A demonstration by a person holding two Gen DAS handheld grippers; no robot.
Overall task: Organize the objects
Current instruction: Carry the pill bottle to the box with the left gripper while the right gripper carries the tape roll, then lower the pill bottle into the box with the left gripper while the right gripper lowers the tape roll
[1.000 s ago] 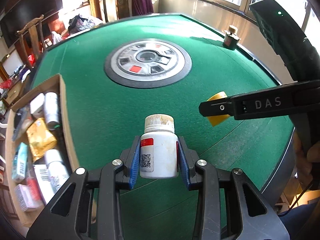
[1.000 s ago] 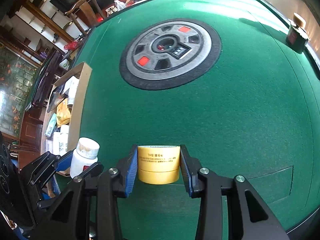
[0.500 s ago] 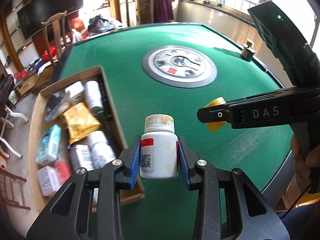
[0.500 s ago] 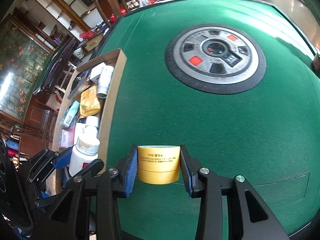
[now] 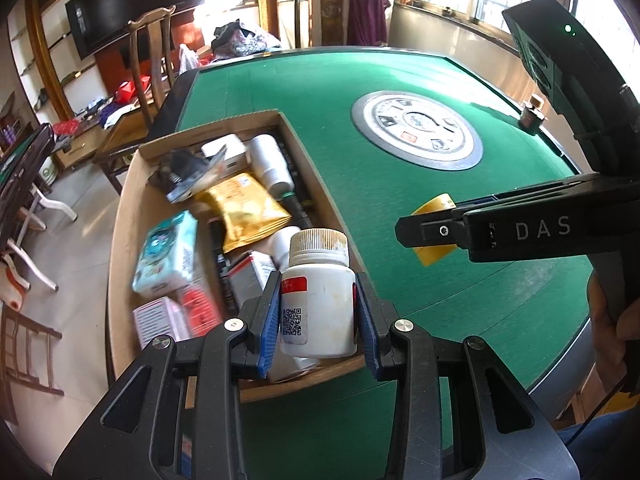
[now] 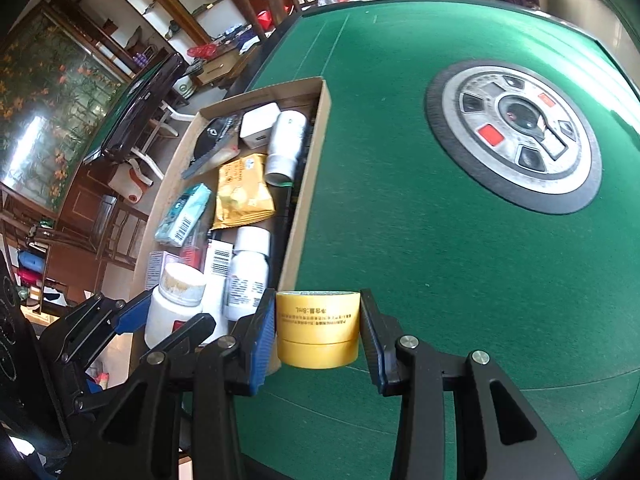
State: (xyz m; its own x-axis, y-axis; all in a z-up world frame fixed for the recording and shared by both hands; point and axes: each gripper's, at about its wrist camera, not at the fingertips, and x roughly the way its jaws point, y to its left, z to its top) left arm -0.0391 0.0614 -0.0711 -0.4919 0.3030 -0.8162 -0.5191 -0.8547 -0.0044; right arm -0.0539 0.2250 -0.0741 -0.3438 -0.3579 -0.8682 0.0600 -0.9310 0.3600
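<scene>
At the bottom centre of the frame, the right gripper point(image 6: 318, 330) clamps a yellow tape roll point(image 6: 318, 328) over the green table point(image 6: 460, 260). At lower left, the left gripper point(image 6: 168, 316) holds a white bottle point(image 6: 174, 304) above the cardboard box point(image 6: 308, 168) of packets.

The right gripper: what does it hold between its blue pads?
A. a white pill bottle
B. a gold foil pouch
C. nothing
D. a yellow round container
D: the right gripper is closed on the yellow round container, both pads pressing its sides.
</scene>
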